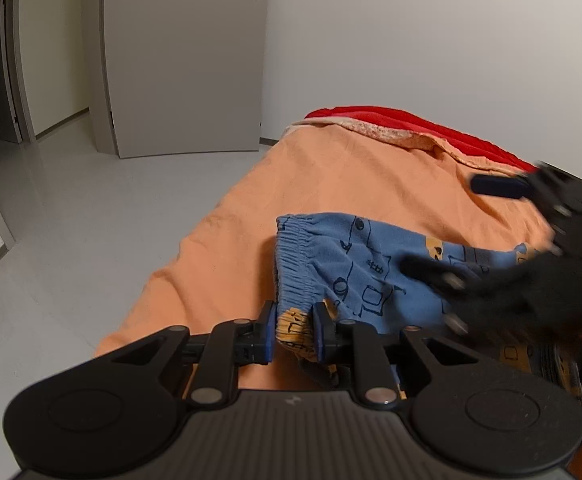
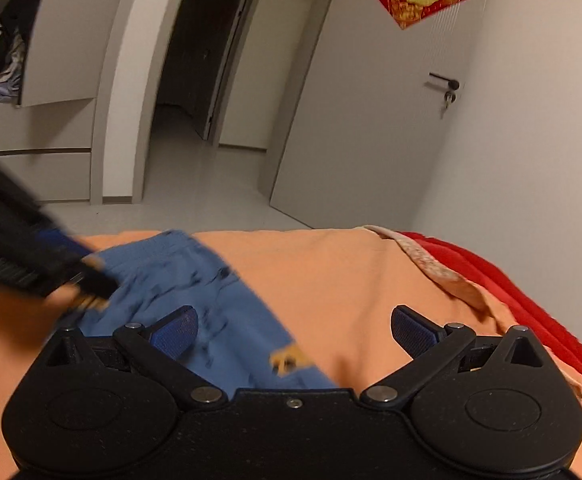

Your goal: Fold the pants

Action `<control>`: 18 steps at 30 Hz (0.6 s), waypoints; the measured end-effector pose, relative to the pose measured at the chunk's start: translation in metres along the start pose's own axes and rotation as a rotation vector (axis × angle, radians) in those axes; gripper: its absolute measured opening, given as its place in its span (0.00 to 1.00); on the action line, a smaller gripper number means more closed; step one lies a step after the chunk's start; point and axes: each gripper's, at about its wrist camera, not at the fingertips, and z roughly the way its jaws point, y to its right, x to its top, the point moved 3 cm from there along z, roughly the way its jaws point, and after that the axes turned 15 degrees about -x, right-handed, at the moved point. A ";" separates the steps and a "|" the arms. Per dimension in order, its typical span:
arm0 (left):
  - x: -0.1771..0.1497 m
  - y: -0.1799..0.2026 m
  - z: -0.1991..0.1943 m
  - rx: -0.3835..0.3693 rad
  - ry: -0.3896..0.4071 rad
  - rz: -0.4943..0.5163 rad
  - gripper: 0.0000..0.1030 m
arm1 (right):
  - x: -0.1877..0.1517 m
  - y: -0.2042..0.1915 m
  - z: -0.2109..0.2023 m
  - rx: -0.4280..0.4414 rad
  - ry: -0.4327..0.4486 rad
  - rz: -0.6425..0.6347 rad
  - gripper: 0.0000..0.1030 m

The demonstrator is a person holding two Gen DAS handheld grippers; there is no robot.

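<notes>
Orange sheet (image 1: 219, 264) covers the bed, with pale floor (image 1: 91, 200) and a closed door (image 1: 183, 60) off to its left. My left tongs (image 1: 294, 334) are clamped on a bunched, orange-printed bit of the blue pants (image 1: 355, 264), just below the gathered waistband (image 1: 291, 256). The pants spread rightward across the bed, partly lifted where I grip them. Further right my right tongs (image 1: 443, 232) hang over the cloth, blurred; their pads (image 2: 175, 338) stand wide apart and grip nothing, with blue fabric passing under the left pad and bare sheet under the right. Beyond them, along the wall side of the bed, lies a red blanket (image 1: 451, 132).
</notes>
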 end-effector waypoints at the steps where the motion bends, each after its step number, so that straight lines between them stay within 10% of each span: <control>1: -0.001 0.000 0.001 0.001 -0.004 0.005 0.19 | 0.001 0.000 0.011 -0.018 -0.023 -0.004 0.99; 10: -0.001 0.000 0.001 -0.001 -0.010 0.025 0.19 | 0.004 0.029 0.031 -0.213 -0.057 0.053 0.99; 18: 0.000 0.003 0.001 0.014 -0.016 0.021 0.19 | 0.006 0.000 0.018 -0.050 -0.050 -0.041 0.99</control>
